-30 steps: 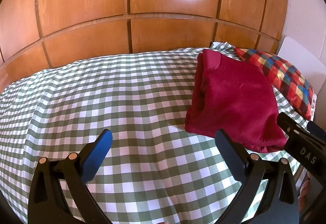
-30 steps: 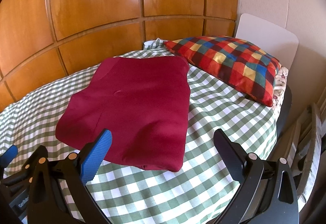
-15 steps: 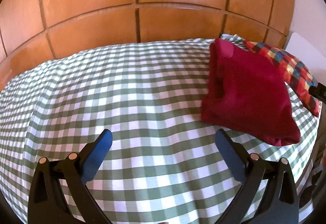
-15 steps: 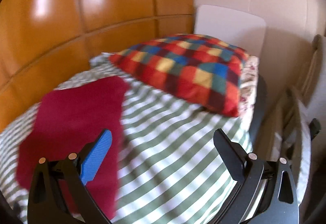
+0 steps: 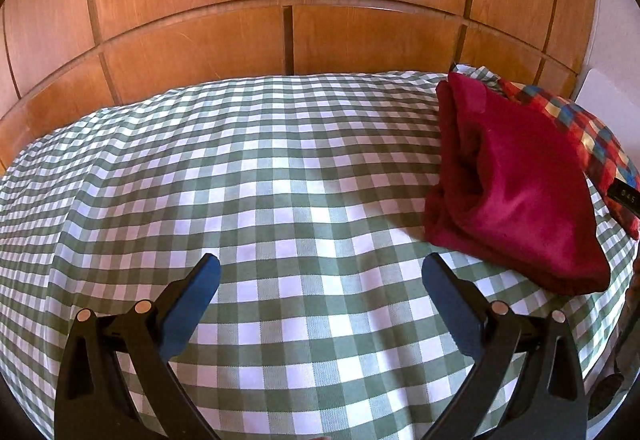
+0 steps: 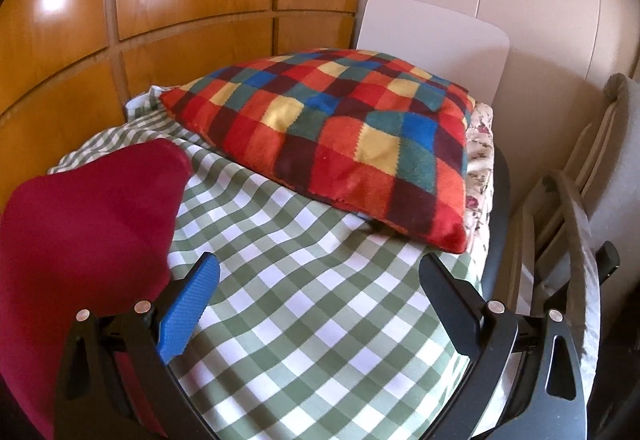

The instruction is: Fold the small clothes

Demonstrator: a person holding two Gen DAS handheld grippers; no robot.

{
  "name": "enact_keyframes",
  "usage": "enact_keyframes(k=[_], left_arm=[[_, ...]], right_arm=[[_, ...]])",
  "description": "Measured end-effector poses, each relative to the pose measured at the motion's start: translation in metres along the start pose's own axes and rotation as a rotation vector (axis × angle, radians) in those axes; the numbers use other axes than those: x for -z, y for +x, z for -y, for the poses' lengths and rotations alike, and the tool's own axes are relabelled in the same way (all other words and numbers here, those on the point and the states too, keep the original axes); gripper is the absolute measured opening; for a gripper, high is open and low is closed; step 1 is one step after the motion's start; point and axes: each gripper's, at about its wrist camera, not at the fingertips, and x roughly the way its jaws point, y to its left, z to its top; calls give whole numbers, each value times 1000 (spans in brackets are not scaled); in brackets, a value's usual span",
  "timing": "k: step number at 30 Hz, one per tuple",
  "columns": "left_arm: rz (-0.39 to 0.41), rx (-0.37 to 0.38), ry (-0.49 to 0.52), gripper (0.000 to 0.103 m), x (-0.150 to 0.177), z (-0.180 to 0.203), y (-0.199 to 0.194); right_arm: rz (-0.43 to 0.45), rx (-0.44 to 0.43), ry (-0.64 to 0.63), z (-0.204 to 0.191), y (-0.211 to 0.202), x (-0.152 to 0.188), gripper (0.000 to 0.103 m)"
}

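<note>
A folded dark red garment (image 5: 516,192) lies on the green-and-white checked bedspread (image 5: 260,180), at the right of the left wrist view. In the right wrist view the same red garment (image 6: 80,224) fills the left side. My left gripper (image 5: 320,272) is open above bare bedspread, to the left of the garment, holding nothing. My right gripper (image 6: 320,272) is open too, empty, over checked cloth just right of the garment's edge. A bit of the right gripper's black body (image 5: 626,196) shows at the far right of the left wrist view.
A multicoloured checked pillow (image 6: 348,144) lies at the head of the bed against a white headboard (image 6: 432,52). Wooden wardrobe panels (image 5: 280,0) run along the far side. Past the bed's right edge stand a chair or rack (image 6: 576,208) and a pale wall.
Both grippers have swung: the right one turned rightward, off the red garment toward the pillow and bed edge. The left one pulled back slightly, with the garment now further right in its view.
</note>
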Motion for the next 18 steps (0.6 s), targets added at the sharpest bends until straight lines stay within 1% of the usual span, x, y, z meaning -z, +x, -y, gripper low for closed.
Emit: enact_keyframes(k=[10, 14, 18], left_arm=[[6, -6, 23, 100, -4, 9, -1], [9, -4, 31, 100, -10, 16, -5], [49, -7, 46, 100, -18, 24, -18]], right_arm=[[-30, -10, 2, -3, 11, 5, 99], [-45, -27, 36, 0, 13, 5, 99], [-50, -40, 22, -2, 7, 10, 99]])
